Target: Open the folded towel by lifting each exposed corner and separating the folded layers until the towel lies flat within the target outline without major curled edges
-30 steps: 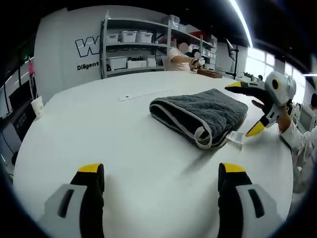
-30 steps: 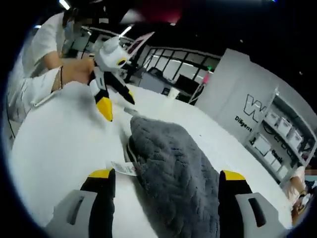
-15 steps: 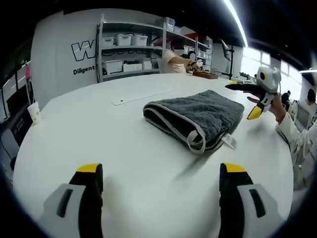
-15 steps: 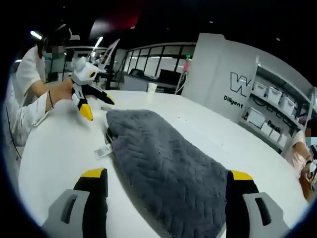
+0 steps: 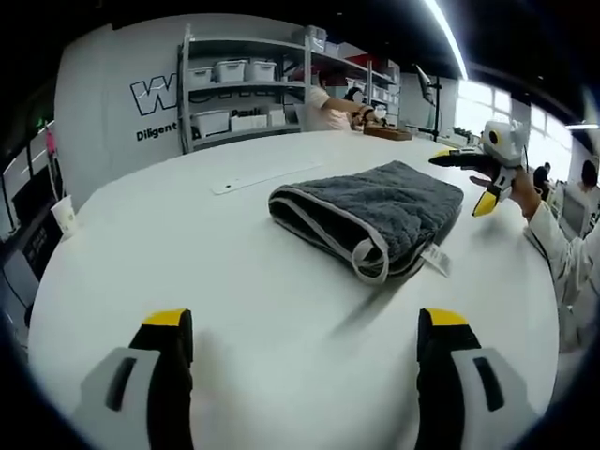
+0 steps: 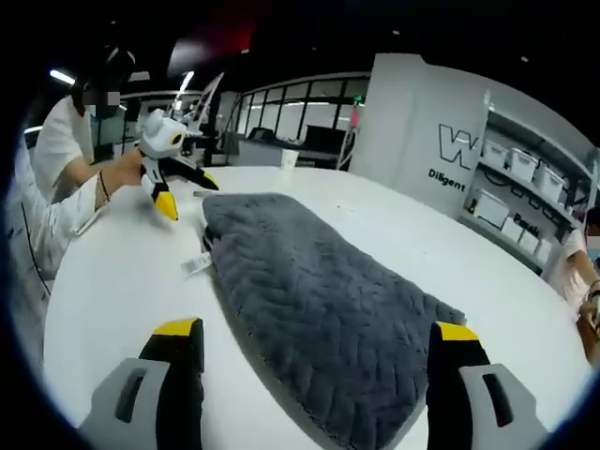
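Folded grey towel [image 5: 370,208] on white table [image 5: 216,281], paper cup [image 5: 65,215] well apart.

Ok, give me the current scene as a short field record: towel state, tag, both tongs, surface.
towel: grey, folded, layered edge with pale trim facing the left gripper view
tag: white, sticking out at one towel corner, lying on the table
left tongs: open, held short of the towel, holding nothing
right tongs: open, jaws either side of the towel's near end
table: white, round
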A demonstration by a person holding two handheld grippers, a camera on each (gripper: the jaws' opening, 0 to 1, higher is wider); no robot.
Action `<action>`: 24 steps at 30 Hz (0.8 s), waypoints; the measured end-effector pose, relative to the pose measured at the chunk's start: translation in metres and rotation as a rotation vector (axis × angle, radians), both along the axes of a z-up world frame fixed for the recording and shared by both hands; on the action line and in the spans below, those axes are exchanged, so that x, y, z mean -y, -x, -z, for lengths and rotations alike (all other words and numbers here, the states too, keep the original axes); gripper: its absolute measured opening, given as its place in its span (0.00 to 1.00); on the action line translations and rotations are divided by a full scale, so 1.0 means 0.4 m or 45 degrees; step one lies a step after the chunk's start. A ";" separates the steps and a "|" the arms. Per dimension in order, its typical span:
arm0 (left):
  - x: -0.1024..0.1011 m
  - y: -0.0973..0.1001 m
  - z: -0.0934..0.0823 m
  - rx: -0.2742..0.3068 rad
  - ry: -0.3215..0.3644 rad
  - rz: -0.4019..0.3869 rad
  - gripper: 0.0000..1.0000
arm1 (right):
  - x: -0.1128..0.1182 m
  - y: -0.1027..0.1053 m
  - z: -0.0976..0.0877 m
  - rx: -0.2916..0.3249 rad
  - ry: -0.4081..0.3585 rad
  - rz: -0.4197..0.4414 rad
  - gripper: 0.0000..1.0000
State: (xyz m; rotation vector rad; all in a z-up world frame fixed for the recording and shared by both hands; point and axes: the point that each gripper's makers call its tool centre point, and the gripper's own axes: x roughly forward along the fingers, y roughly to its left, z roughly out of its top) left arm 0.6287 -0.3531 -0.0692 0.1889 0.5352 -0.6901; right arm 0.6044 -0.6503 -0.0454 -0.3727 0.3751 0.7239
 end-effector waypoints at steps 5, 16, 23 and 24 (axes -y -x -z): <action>0.000 0.000 0.002 -0.006 -0.004 -0.005 0.99 | 0.005 0.003 0.002 -0.007 0.000 0.005 0.99; 0.052 0.025 -0.001 0.001 0.008 0.085 0.98 | 0.064 0.008 0.016 -0.040 0.005 0.056 0.78; 0.045 0.029 0.011 -0.020 -0.019 0.073 0.98 | 0.028 0.037 0.042 -0.043 0.107 -0.076 0.53; 0.045 0.031 0.009 -0.014 -0.021 0.078 0.98 | 0.019 0.041 0.050 -0.044 0.136 -0.105 0.50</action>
